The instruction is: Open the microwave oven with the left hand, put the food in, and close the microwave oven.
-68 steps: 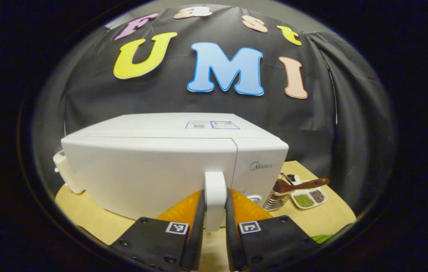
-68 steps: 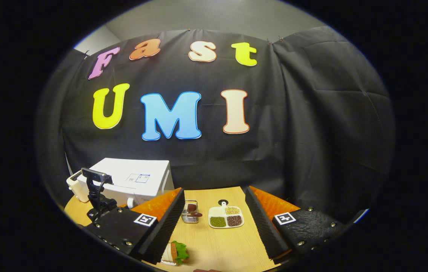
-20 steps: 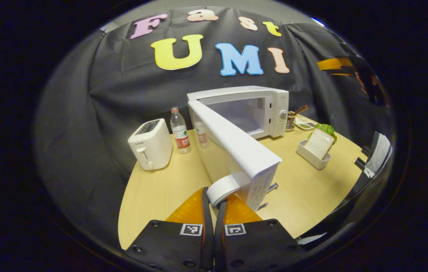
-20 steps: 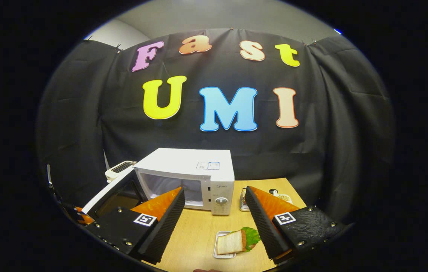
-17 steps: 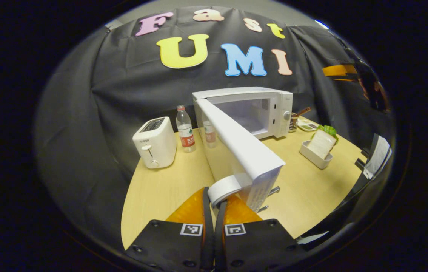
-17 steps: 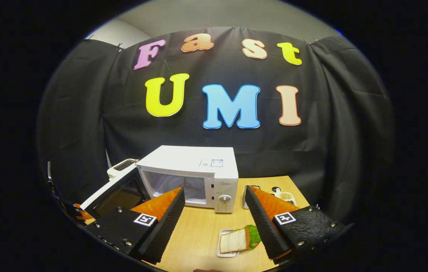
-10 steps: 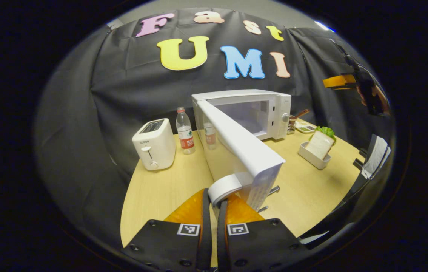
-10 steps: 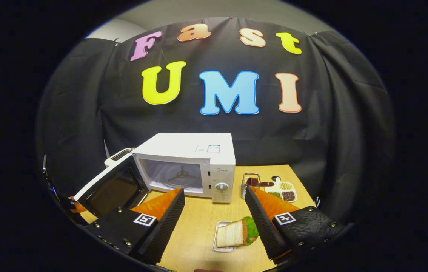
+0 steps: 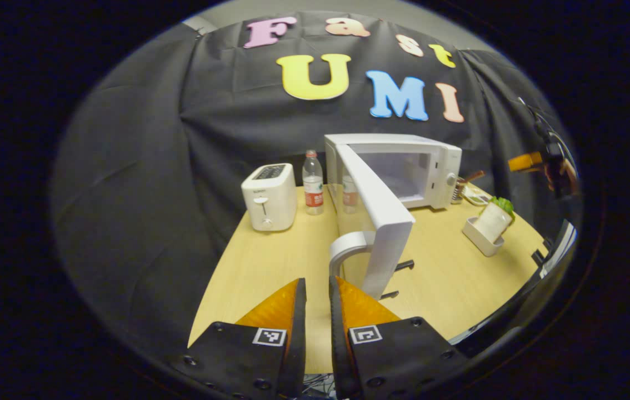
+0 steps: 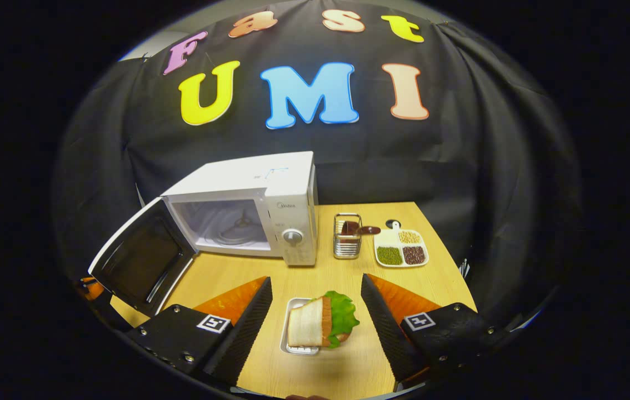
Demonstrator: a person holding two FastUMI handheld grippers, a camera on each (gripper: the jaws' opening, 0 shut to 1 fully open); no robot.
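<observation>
The white microwave (image 10: pixel 248 216) stands on the wooden table (image 10: pixel 348 278) with its door (image 10: pixel 137 261) swung wide open and the cavity bare. In the left gripper view the door (image 9: pixel 376 205) points edge-on at me. Its white handle (image 9: pixel 345 247) sits just beyond my left gripper (image 9: pixel 318 283), which is narrowly open with nothing between its fingers. A sandwich with lettuce (image 10: pixel 320 322) lies in a small white tray (image 10: pixel 293 349). My right gripper (image 10: pixel 316 286) hangs wide open above it, a finger on each side, touching nothing. The sandwich (image 9: pixel 493 214) also shows at the right of the left gripper view.
A white toaster (image 9: pixel 269 196) and a water bottle (image 9: pixel 313 182) stand left of the microwave. A wire holder with a brown spoon (image 10: pixel 348 236) and a divided dish of beans (image 10: pixel 401 248) sit to its right. The table's front edge runs just under both grippers.
My left gripper has let go of the door handle and drawn back from it. The right gripper has moved forward and down over the sandwich.
</observation>
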